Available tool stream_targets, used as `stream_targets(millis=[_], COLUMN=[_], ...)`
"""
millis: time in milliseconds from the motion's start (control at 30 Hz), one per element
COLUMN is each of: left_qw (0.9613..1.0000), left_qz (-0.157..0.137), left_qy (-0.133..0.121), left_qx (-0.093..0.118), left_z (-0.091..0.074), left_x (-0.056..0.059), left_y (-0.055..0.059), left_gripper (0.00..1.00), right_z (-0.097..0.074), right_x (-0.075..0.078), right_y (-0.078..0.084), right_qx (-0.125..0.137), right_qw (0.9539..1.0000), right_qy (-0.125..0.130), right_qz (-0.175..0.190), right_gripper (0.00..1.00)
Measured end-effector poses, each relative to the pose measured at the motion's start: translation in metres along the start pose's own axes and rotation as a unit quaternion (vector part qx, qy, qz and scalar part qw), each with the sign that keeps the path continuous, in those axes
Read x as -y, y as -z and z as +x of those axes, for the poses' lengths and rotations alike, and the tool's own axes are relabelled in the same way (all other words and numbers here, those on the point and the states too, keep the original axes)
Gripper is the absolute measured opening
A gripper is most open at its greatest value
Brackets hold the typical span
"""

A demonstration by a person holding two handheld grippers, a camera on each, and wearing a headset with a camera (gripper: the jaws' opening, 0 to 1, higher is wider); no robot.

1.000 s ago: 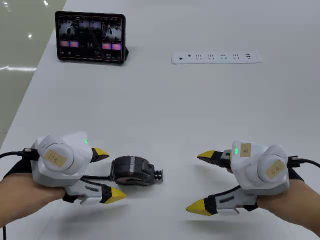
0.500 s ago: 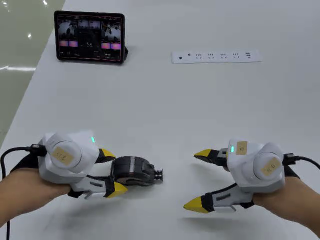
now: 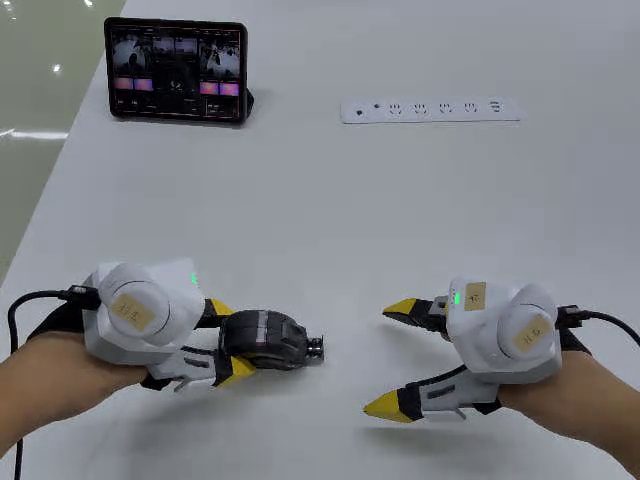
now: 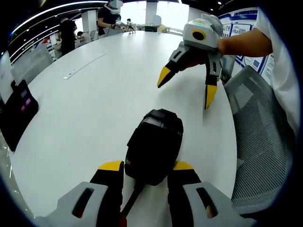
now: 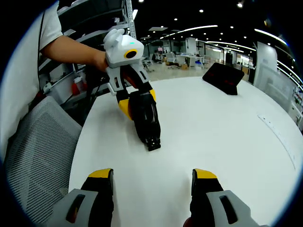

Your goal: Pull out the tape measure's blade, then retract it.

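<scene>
Left gripper (image 3: 230, 340) pinches black rounded tape measure (image 3: 268, 338), near left; blade not yet drawn. Right gripper (image 3: 388, 357), spread, apart at right, should next seize the end hook (image 3: 316, 347).

tape measure (image 3: 262, 340) in left gripper (image 3: 228, 338) jaws: matt black plastic case, grey band | left gripper, right gripper (image 3: 390, 356): glossy white plastic shells, matt yellow tips, tan paper labels | table (image 3: 330, 220) beneath both: white, smooth, faint sheen | tablet (image 3: 175, 72) far ahead of left gripper: glossy screen | chair (image 4: 258, 137) beside right gripper: grey woven mesh
</scene>
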State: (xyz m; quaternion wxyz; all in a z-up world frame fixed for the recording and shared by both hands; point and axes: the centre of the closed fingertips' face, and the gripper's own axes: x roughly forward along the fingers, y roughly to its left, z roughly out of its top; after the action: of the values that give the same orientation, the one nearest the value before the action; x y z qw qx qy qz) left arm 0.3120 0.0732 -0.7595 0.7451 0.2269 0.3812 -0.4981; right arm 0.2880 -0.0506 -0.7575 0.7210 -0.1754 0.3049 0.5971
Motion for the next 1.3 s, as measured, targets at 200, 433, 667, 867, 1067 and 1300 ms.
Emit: stream_targets(millis=[200,433,667,867,1067,1300], left_qw=[1.0,1.0,1.0,0.9999,1.0,0.9999], left_qz=[0.003,0.005,0.002,0.006,0.006,0.008], left_qy=[0.001,0.0,-0.003,-0.013,-0.007,-0.01], left_qx=[-0.002,-0.003,-0.003,-0.005,-0.003,-0.005], left_z=[0.001,0.001,0.001,0.002,0.002,0.003], left_x=[0.001,0.001,0.0,0.0,-0.001,-0.001], left_y=[0.001,0.001,0.002,0.003,0.002,0.003], left_gripper=[0.3,0.29,0.29,0.28,0.28,0.27], right_z=[0.002,0.007,0.012,0.018,0.023,0.033], right_x=[0.002,0.003,0.007,0.009,0.013,0.014], right_y=[-0.001,-0.003,-0.006,-0.007,-0.011,-0.018], right_qx=[0.002,0.004,0.01,0.009,0.014,0.021], right_qw=[1.0,1.0,0.9999,0.9998,0.9993,0.9987], right_qy=[0.0,-0.003,-0.003,-0.007,-0.011,-0.022], right_qz=[-0.003,-0.007,-0.009,-0.016,-0.033,-0.041], right_gripper=[0.62,0.6,0.56,0.53,0.45,0.39])
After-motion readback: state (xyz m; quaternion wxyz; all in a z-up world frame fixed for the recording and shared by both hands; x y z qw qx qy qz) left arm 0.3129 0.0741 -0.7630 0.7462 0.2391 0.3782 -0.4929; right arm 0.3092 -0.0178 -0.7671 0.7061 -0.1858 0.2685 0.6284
